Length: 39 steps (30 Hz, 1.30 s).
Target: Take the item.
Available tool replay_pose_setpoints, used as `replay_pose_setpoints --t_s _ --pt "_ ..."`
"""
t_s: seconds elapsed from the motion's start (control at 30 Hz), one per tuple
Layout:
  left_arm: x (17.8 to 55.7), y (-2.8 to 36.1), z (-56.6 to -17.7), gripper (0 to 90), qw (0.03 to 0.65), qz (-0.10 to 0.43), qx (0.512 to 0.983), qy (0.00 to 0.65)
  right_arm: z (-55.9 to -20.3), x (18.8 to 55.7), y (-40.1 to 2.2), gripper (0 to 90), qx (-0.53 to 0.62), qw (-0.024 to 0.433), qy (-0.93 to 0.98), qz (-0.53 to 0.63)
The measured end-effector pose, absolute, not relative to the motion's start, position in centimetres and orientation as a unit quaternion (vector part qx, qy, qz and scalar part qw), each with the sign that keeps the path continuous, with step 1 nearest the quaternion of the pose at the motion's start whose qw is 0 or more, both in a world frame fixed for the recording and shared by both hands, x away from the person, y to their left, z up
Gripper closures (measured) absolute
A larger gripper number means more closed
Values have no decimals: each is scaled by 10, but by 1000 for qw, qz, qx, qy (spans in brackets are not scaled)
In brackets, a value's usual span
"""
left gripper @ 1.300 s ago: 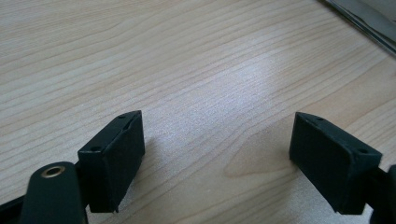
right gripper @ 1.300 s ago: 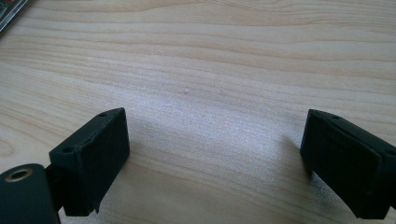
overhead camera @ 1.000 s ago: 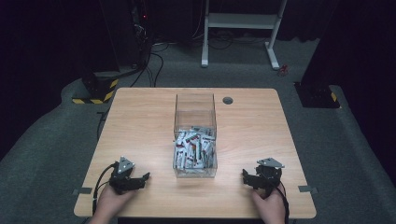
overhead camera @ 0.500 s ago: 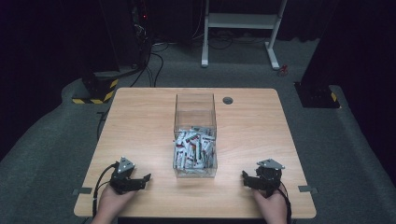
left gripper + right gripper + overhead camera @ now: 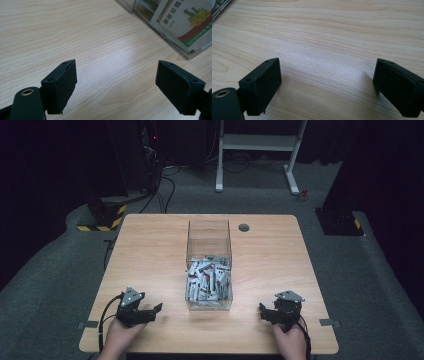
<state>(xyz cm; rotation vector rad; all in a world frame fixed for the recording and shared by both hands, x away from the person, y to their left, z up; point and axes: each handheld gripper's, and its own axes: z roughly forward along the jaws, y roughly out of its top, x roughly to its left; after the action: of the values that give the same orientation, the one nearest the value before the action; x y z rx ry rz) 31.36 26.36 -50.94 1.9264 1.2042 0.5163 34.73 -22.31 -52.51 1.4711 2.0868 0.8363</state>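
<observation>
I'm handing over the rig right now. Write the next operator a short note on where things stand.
Left tool: open, empty, resting on the table left of the clear box.
Right tool: open, empty, on the table right of the box.
The box stands mid-table, with small packets piled in its near half.
Done: nothing picked up so far as shown.
Left: probably reach into the box and grasp a packet.

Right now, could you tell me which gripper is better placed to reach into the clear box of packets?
Probably the left gripper: its open jaws sit nearer the clear box, whose corner and packets lie just ahead.
</observation>
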Motion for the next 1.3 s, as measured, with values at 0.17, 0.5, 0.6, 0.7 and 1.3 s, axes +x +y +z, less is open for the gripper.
replay_pose_setpoints --t_s 0.17,0.5,0.6,0.7,1.3 --pt "312 265 -504 169 411 211 750 474 -525 347 -223 78 533 225 757 303" --pt "310 262 -490 168 427 210 752 455 -525 348 -222 75 536 223 756 303" --pt "310 260 -484 171 427 210 757 447 -525 348 -222 75 536 223 756 303" --pt "309 258 -476 176 436 208 755 444 -525 348 -222 76 536 223 756 303" --pt "310 230 -453 191 457 208 756 420 -525 347 -222 76 534 222 757 303"
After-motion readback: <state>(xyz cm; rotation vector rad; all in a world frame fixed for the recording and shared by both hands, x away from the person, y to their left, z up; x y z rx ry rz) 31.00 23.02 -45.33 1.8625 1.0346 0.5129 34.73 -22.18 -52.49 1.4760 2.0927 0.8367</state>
